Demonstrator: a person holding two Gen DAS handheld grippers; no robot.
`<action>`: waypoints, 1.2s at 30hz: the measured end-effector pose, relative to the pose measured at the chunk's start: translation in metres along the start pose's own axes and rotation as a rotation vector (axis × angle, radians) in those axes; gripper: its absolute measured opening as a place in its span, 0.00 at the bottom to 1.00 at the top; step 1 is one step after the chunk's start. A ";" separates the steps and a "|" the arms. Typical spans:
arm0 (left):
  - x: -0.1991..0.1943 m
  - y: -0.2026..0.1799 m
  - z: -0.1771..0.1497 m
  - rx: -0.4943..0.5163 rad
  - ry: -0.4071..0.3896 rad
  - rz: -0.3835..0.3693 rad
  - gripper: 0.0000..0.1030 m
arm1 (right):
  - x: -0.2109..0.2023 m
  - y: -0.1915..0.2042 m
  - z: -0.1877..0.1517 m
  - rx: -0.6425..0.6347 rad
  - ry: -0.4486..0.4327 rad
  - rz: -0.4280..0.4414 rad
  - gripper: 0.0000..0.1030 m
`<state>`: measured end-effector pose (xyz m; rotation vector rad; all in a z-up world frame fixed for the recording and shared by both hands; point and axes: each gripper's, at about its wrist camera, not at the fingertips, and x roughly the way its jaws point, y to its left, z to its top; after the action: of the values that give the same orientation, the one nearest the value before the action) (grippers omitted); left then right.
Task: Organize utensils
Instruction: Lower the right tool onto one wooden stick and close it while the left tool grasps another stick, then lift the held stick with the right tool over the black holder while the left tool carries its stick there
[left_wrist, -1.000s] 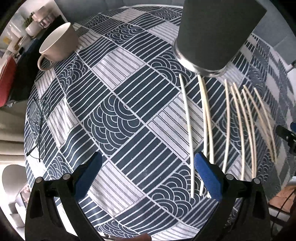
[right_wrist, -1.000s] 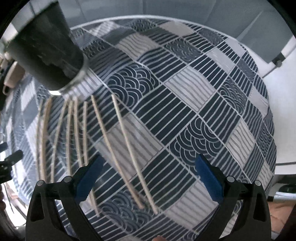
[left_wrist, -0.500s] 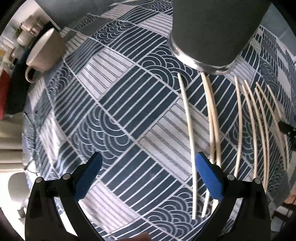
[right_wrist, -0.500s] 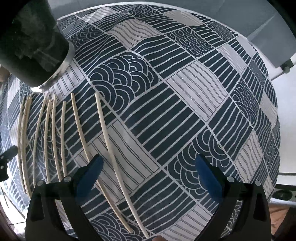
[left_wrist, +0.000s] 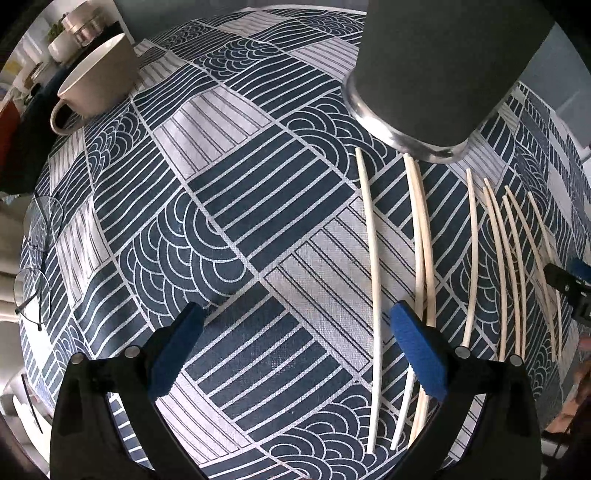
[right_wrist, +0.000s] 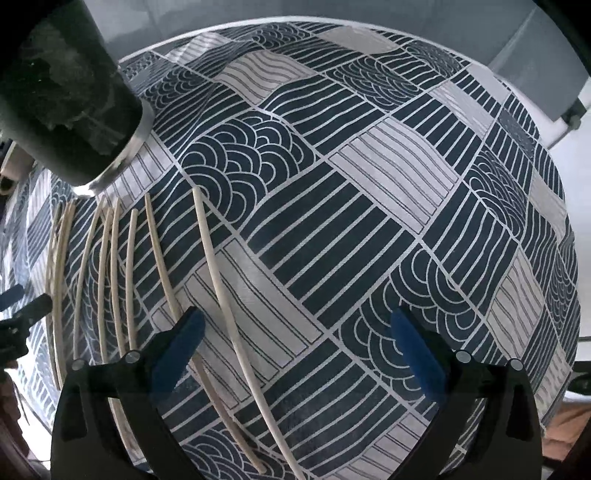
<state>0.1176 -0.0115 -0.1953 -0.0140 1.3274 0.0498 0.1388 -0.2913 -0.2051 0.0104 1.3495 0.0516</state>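
Home dining table: patterned tablecloth, mug.

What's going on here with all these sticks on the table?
A person holds a gripper in each hand above a table with a blue and white patterned tablecloth. A row of pale chopsticks lies loose in front of a dark cylindrical holder. The left gripper and right gripper are both open and hold nothing. A beige mug and eyeglasses sit off to the left.

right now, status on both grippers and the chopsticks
Left gripper open, empty. Right gripper open, empty. Chopsticks all loose on the tablecloth before the dark holder. Nothing blocking.
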 end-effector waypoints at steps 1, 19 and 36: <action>-0.003 0.001 -0.001 0.012 -0.002 -0.004 0.96 | 0.000 0.000 -0.001 -0.008 0.002 0.001 0.94; -0.020 0.059 -0.006 0.077 0.024 -0.025 0.05 | -0.033 -0.017 -0.049 -0.065 0.018 0.031 0.04; -0.055 0.124 -0.001 0.046 -0.045 -0.098 0.04 | -0.109 -0.038 -0.056 0.128 -0.143 0.187 0.04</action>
<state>0.0980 0.1108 -0.1403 -0.0388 1.2811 -0.0628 0.0614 -0.3353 -0.1131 0.2441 1.2036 0.1200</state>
